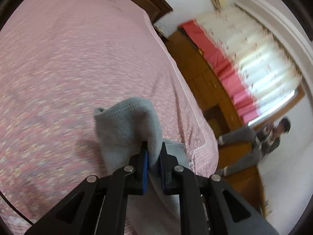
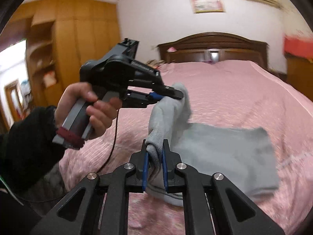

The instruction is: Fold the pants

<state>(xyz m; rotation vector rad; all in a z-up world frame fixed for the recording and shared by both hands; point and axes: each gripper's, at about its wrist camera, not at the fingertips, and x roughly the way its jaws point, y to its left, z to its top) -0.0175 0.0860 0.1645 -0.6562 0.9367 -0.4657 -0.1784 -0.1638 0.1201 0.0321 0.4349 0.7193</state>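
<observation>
Grey pants [image 2: 225,152], partly folded: both left gripper [image 1: 153,152] and right gripper [image 2: 155,152] are clenching one raised edge between their fingers, remainder lying beyond on the bed [image 2: 244,90]; fold still being completed.

Pants [image 2: 225,152] lay on the bed [image 2: 244,90], one edge lifted off it between both tongs: left tongs [image 2: 172,95] behind and above, right tongs [image 2: 154,152] nearer. Headboard [image 2: 213,45] stood behind; wardrobe [image 2: 78,39] left.

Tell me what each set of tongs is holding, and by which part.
Both the left tongs and right tongs pinch the grey pants at bunched edge folds.
</observation>
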